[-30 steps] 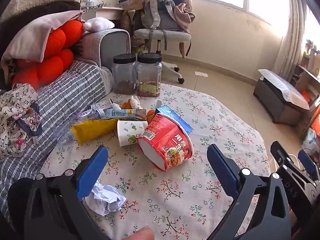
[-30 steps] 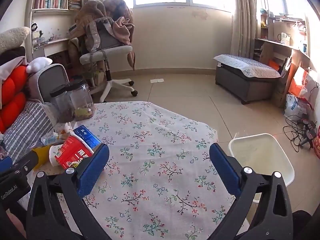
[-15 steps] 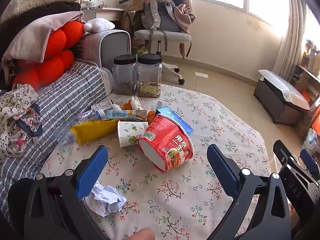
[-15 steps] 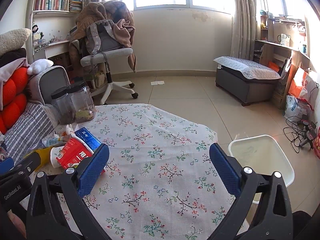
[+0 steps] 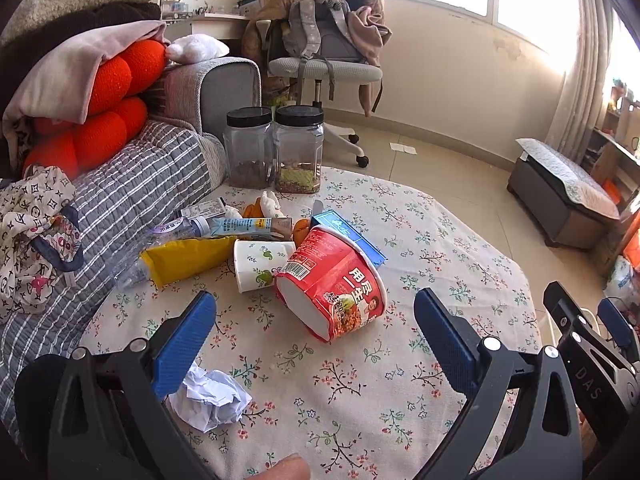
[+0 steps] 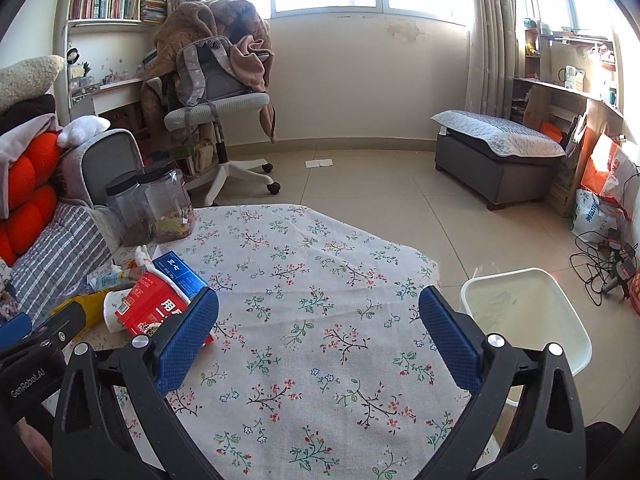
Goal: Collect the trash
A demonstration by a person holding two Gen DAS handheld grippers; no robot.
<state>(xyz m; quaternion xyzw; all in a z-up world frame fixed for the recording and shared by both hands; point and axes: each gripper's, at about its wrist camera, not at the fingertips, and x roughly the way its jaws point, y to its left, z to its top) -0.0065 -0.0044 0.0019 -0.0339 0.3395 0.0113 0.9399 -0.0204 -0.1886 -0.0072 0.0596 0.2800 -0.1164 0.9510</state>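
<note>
Red noodle cup, lying on its side: large white Chinese characters "用尽一生", a barcode near its base. Left gripper's body, seen at the right wrist view's left edge: "GenRobot.AI". Right gripper's body in the left wrist view: "DAS". Blue box: white characters, too small to read.

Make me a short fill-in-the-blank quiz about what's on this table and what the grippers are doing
1. The red noodle cup lies on its ____.
2. Both clear jars have ____ lids.
3. The white bin stands on the ____, beside the table.
4. The left hand-held gripper and the right hand-held gripper are both ____, holding nothing.

Missing words: side; black; floor; open
</note>
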